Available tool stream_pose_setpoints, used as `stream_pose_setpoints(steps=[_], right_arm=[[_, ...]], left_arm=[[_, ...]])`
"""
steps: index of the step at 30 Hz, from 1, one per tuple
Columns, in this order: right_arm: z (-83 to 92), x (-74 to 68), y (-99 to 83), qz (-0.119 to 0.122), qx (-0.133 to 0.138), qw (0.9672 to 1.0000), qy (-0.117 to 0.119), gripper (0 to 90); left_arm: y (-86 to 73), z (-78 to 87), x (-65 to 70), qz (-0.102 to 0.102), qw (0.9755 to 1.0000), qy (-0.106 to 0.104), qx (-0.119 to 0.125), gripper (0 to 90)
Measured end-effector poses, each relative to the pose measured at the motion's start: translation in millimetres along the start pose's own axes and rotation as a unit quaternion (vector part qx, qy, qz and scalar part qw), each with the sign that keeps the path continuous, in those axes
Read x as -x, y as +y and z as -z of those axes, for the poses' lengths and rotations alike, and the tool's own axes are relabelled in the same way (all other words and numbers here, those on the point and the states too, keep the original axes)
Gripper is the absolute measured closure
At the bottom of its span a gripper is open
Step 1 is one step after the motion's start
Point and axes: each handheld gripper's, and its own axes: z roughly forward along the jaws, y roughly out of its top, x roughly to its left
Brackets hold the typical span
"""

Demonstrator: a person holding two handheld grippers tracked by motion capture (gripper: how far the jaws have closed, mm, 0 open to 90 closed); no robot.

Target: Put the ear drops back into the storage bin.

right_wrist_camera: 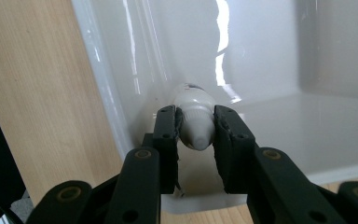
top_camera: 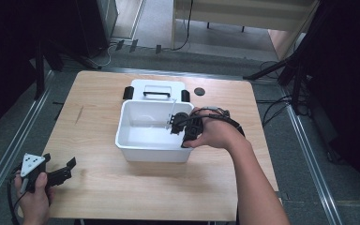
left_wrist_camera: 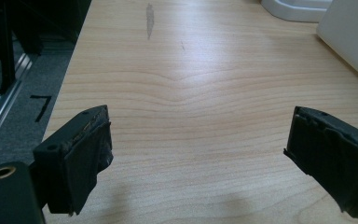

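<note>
the left gripper [top_camera: 61, 169] rests at the table's [top_camera: 98, 197] near left corner, jaws spread and empty, well apart from the white bin [top_camera: 136, 152]. the right gripper [right_wrist_camera: 195, 133] pinches a small white tube [right_wrist_camera: 195, 116] inside the bin, its long axis running along the jaws, cap toward the hand.

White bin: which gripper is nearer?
Right. The right gripper is inside the white bin, shut on a small white tube. The left gripper sits open near the table's front-left corner.

Bright overhead light; glare inside bin [right_wrist_camera: 223, 60]; bg dark.
</note>
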Motion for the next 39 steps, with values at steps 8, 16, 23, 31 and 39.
stream_pose_setpoints(steps=[8, 16, 23, 31, 39], right_arm=[[-10.4, 2.7, 0.9, -0.002, -0.004, 1.0000, 0.002, 72.1], [-20.8, 5.4, -0.5, -0.011, -0.020, 0.9997, 0.008, 72.0], [-21.9, 6.7, 1.5, -0.025, -0.027, 0.9992, 0.013, 71.9], [-26.4, 10.3, 4.7, -0.043, -0.046, 0.9978, 0.022, 71.6], [-28.0, 11.9, 6.2, -0.051, -0.055, 0.9969, 0.024, 70.2]], left_arm=[[-0.1, 0.1, 0.2, 0.000, 1.0000, 0.000, 0.001, 7.2], [0.0, 0.1, 0.1, 0.001, 1.0000, -0.001, 0.000, 7.2], [-0.1, 0.0, 0.2, 0.001, 1.0000, 0.000, 0.001, 7.2], [-0.1, 0.3, 0.0, 0.000, 1.0000, -0.002, 0.001, 7.2], [-0.2, 0.3, 0.1, 0.000, 1.0000, -0.001, 0.001, 7.2]])
